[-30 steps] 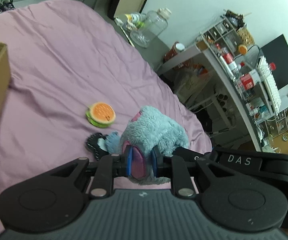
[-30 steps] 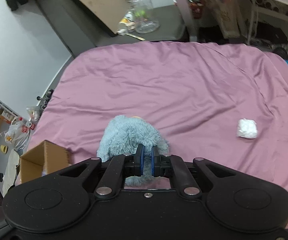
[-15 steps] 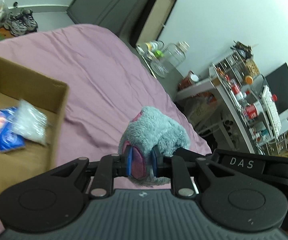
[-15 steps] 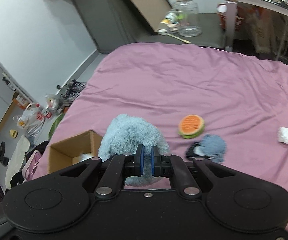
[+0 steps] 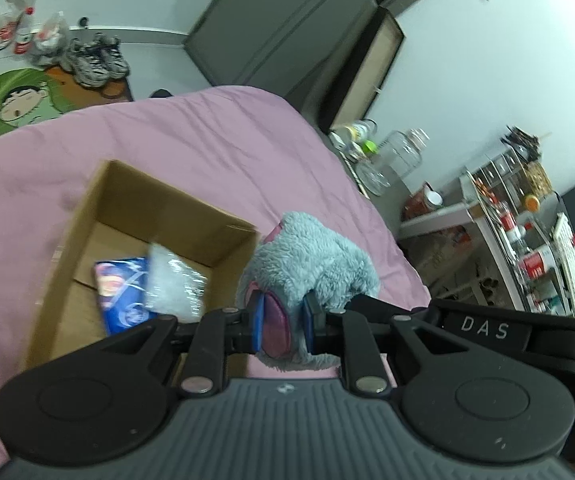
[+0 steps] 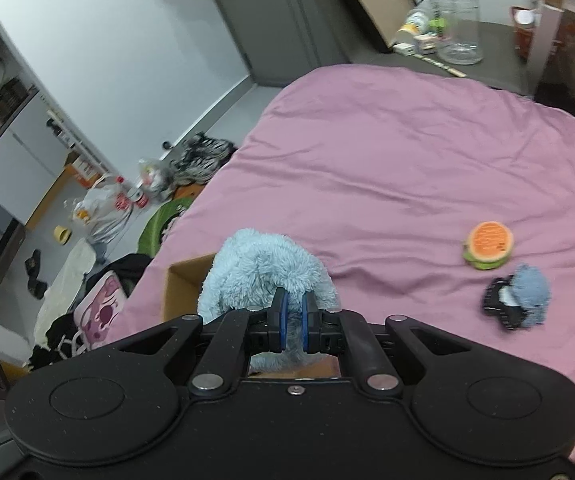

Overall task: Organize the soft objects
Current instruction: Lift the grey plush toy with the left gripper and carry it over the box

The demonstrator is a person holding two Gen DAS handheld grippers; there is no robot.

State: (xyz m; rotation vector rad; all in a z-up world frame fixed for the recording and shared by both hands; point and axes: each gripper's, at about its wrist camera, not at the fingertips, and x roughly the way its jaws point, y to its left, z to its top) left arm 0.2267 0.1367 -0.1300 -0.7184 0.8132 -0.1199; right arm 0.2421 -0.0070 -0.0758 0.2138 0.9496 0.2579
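Observation:
A fluffy light-blue plush toy with a pink patch hangs between both grippers. My left gripper is shut on its pink part, and my right gripper is shut on the plush toy's blue fur. Just left of the toy stands an open cardboard box on the pink bedspread. Inside it lie a blue packet and a clear crinkly bag. In the right wrist view only a corner of the box shows, behind the toy.
A burger-shaped soft toy and a small blue-and-black plush lie on the bedspread to the right. Shoes, bags and clothes litter the floor beyond the bed's edge. A glass jar and cluttered shelves stand at the far side.
Both grippers carried the plush toy sideways across the bed. The box, at the left edge before, now sits right beside the toy; the burger toy has left the left wrist view.

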